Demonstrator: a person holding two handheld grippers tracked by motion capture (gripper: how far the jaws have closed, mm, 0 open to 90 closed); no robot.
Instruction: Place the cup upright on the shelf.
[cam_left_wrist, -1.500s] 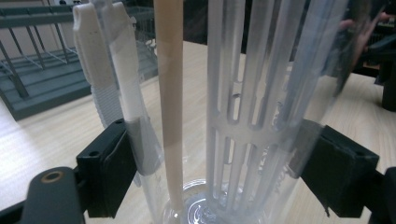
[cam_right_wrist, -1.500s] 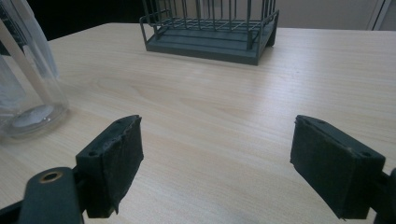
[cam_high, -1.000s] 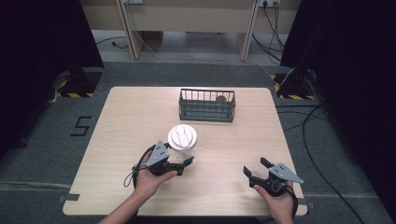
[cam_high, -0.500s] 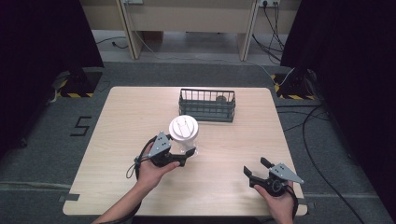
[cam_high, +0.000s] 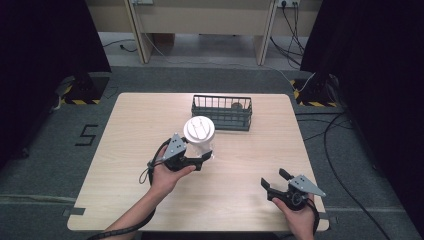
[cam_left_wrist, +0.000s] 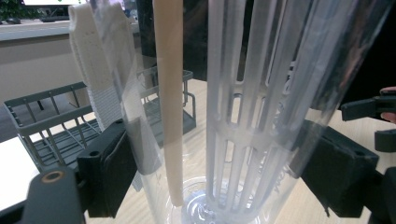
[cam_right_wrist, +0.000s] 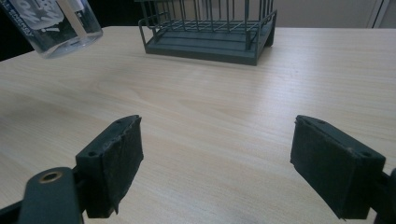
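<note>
The left gripper (cam_high: 204, 159) clamps the clear bottle (cam_high: 199, 137), lifted off the counter (cam_high: 130, 130) just short of the basket (cam_high: 222, 113). Keep it upright and clear the rim. The right gripper (cam_high: 272, 181) rests open.

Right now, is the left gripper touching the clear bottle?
Touching. The left gripper view shows the left gripper with both pads pressed against the clear bottle.

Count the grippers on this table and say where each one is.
2. The left gripper is mid-table, shut on the clear bottle near the basket. The right gripper is open, near the table's front right corner.
</note>
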